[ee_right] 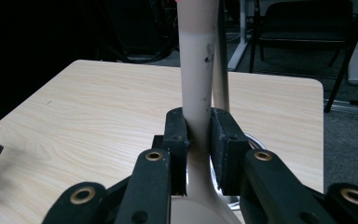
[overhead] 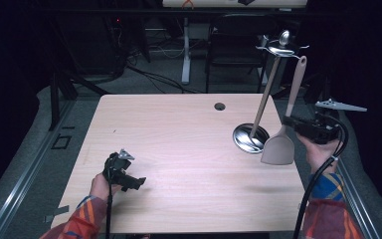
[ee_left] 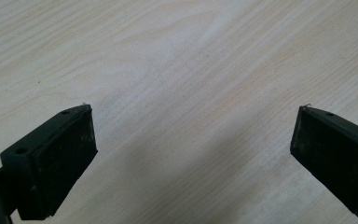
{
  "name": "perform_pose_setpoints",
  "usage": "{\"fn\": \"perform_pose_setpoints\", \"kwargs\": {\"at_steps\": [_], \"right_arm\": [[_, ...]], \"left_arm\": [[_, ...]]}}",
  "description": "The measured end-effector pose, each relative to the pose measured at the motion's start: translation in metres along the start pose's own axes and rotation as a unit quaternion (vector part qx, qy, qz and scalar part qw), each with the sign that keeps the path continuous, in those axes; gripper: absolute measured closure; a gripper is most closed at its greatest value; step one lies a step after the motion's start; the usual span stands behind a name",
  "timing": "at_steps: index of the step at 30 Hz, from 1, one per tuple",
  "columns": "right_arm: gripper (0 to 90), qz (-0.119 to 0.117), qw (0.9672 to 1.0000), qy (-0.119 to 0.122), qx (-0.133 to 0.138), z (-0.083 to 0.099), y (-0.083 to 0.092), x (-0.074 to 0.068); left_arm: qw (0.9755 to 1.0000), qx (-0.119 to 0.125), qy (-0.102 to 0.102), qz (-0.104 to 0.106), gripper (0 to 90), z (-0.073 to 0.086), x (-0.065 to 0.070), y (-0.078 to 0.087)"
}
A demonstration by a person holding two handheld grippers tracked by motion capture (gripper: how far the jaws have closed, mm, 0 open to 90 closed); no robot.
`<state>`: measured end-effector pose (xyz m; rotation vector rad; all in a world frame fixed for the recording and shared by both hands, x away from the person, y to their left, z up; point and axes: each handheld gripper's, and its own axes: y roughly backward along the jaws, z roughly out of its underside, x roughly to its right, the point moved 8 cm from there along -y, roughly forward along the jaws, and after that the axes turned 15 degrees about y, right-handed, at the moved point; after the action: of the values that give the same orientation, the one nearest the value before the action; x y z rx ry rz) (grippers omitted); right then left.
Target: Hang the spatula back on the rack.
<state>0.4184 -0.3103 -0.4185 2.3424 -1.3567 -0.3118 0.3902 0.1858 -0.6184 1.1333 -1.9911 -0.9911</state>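
While our right hand-held gripper (overhead: 289, 121) is clamped on the neck of the beige spatula (overhead: 280, 147), just above its blade, we hold that tool in the air at the right edge of the worktop (overhead: 179, 149). Its blade hangs beside the round metal holder (overhead: 248, 139), touching or just overlapping the rim as seen from above, and its handle leans up and away. A second utensil, a ladle (overhead: 268, 89) with a metal bowl at the top, stands slanted inside the holder.

Our left hand-held gripper (overhead: 135, 182) rests low over bare wood at the near left, jaws spread wide with nothing between them.

We judge the work about halfway: the spatula is gripped and off the worktop, but whether it is going into the holder or coming out we cannot tell. What remains is to settle it and release.
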Motion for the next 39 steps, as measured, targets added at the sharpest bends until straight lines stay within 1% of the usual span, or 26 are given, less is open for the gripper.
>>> {"fn": "perform_pose_setpoints", "kwargs": {"at_steps": [4,6,9,14,18,19,21,26,29,34,35,36,39], "right_arm": [[77.4,0.019,0.9998,0.004,-0.003,0.001,0.0,0.003],[77.2,0.033,0.9994,0.009,-0.005,0.001,-0.001,0.005],[77.1,0.034,0.9993,0.011,-0.006,0.001,-0.004,0.006],[76.4,0.027,0.9996,0.012,-0.001,0.001,-0.009,0.011],[75.2,0.031,0.9995,0.008,0.006,0.002,-0.011,0.016],[75.0,0.033,0.9994,0.005,0.01,0.003,-0.013,0.018],[74.9,0.039,0.9991,0.007,0.012,0.002,-0.014,0.02],[74.5,0.049,0.9987,0.009,0.01,0.001,-0.019,0.021],[74.3,0.06,0.9981,0.01,0.012,0.001,-0.022,0.023],[74.3,0.079,0.9967,0.02,0.009,0.0,-0.025,0.024],[74.3,0.079,0.9967,0.02,0.009,0.0,-0.025,0.024],[74.4,0.088,0.9958,0.024,0.006,0.0,-0.026,0.025],[74.5,0.09,0.9956,0.026,0.007,-0.001,-0.028,0.025]], "left_arm": [[1.0,-0.001,-0.001,0.0,0.0,0.0,0.0,0.0],[1.0,-0.001,-0.001,0.0,0.1,0.0,0.0,0.0],[1.0,-0.001,-0.001,0.0,0.0,0.0,0.0,0.0],[1.0,0.0,0.0,-0.002,0.0,0.0,0.0,0.0],[1.0,-0.001,0.0,-0.002,0.0,0.001,-0.001,0.0],[1.0,0.0,0.0,-0.002,0.1,0.001,-0.001,0.0],[1.0,0.0,0.001,-0.003,0.0,0.001,-0.001,-0.001],[1.0,0.0,0.0,-0.003,0.0,0.001,-0.001,-0.001],[1.0,0.0,0.004,-0.003,0.0,0.001,-0.001,-0.001],[1.0,0.0,0.003,-0.003,0.0,0.001,-0.001,-0.001],[1.0,0.0,0.003,-0.003,0.0,0.001,-0.001,-0.001],[1.0,0.0,0.003,-0.003,0.0,0.001,-0.001,-0.001],[1.0,0.0,0.004,-0.004,0.0,0.001,-0.001,-0.001]]}}
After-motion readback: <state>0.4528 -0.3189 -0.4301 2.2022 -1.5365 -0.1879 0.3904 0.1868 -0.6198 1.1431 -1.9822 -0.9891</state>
